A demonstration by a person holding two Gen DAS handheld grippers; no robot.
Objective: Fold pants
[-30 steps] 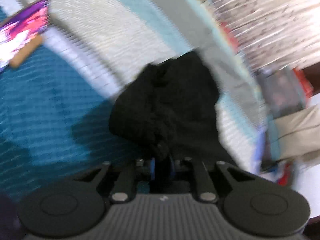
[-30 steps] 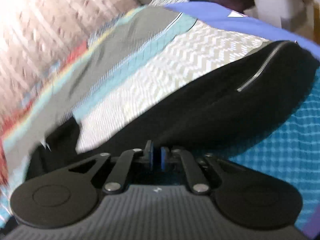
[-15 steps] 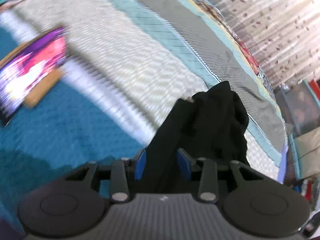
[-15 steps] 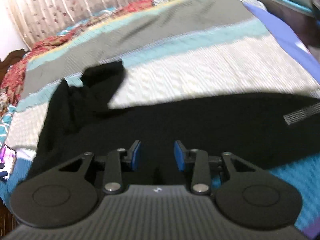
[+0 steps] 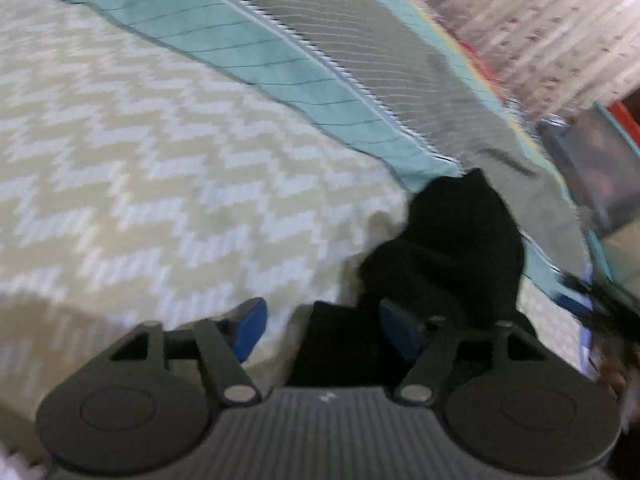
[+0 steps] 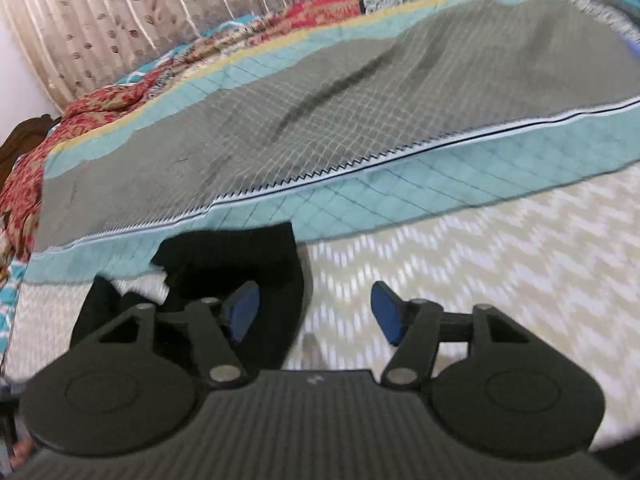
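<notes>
The black pants [image 5: 452,248] lie bunched on the bed, to the right in the left wrist view and to the lower left in the right wrist view [image 6: 240,264]. My left gripper [image 5: 324,332] is open, its blue pads apart; black cloth lies between and beyond the right pad, and I cannot tell whether it touches. My right gripper [image 6: 316,312] is open and empty, its left pad over the edge of the pants, its right pad over the cream zigzag bedspread [image 6: 480,248].
The bedspread has cream zigzag [image 5: 140,160], teal [image 5: 288,64] and grey [image 6: 360,100] bands. A red patterned blanket [image 6: 100,108] and a curtain [image 6: 160,8] lie beyond. Boxes and clutter [image 5: 600,168] stand off the bed's right side.
Both grippers were shut on the pants a second ago, opened half a second ago and are now wide open. Both views have swung up over the bedspread; the pants lie released.
</notes>
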